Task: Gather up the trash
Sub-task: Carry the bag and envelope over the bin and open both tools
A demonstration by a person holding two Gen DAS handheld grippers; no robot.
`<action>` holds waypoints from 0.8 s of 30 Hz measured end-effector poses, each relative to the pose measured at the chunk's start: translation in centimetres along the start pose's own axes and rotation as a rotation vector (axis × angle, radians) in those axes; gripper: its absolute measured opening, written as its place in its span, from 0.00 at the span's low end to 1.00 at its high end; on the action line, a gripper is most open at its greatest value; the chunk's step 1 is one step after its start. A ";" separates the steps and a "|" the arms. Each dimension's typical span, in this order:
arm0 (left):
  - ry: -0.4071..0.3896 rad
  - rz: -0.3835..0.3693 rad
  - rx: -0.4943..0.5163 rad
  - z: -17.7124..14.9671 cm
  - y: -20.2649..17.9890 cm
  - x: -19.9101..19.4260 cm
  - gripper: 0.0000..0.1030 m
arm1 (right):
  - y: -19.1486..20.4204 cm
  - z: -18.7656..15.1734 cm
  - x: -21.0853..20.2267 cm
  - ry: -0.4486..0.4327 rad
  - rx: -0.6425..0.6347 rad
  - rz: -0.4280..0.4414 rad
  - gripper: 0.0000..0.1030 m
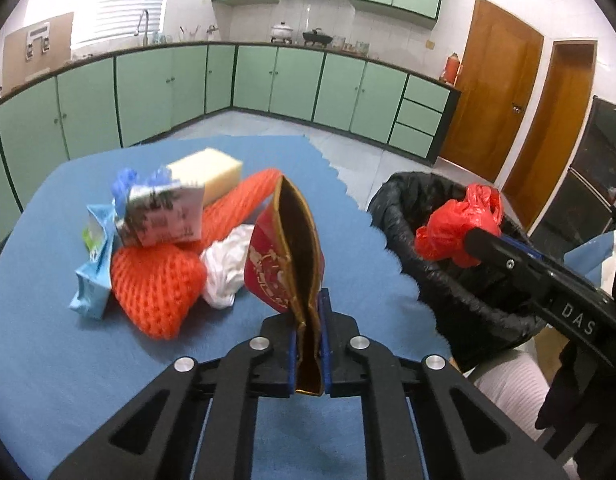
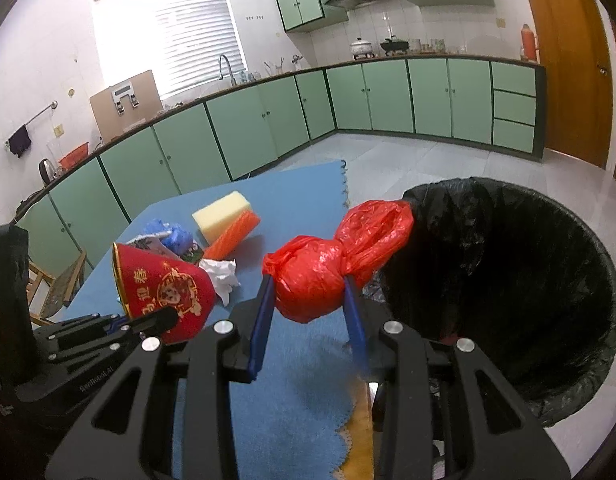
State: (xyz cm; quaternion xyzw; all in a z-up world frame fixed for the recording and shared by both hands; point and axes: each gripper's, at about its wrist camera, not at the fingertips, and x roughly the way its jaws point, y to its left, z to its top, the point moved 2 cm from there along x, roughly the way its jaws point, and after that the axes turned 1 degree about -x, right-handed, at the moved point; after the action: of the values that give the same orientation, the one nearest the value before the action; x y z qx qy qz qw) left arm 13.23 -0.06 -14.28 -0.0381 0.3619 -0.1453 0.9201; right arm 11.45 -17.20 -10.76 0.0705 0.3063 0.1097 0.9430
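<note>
1. Left gripper (image 1: 309, 344), bottom centre of its view, is clamped nearly flat on the bottom edge of a red paper bag (image 1: 286, 256); the grip is low so the bag stands upright, clear of the pile.
2. Right gripper (image 2: 309, 312) pinches a knotted red plastic bag (image 2: 331, 264), jaws partly apart around its bulk, held beside the bin (image 2: 547, 280) at right for dropping.
3. Remaining trash, mid-left on the blue worktop (image 1: 48, 340): orange net (image 1: 156, 288), white tissue (image 1: 226, 268), sponge (image 1: 210, 172).
4. Bin mouth looks open and roomy, just past the worktop's scalloped right edge.
</note>
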 end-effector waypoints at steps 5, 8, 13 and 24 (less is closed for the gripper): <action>-0.034 -0.017 0.026 1.7 -1.2 -0.9 0.08 | -1.2 0.9 -1.4 -0.029 0.007 -0.023 0.32; -0.054 -0.035 0.048 3.0 -2.5 -0.9 0.08 | -2.9 1.6 -2.2 -0.046 0.037 -0.047 0.32; -0.090 -0.082 0.071 5.7 -5.4 0.3 0.08 | -5.8 2.7 -3.4 -0.072 0.041 -0.115 0.32; -0.071 -0.207 0.140 8.8 -13.6 6.2 0.08 | -14.7 2.7 -3.8 -0.059 0.080 -0.247 0.32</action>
State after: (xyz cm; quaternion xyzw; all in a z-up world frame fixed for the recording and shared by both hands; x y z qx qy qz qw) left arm 20.24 -15.16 -9.42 -0.0160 0.3121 -0.2631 0.9127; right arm 12.50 -32.51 -9.38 0.0731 0.2888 -0.0215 0.9544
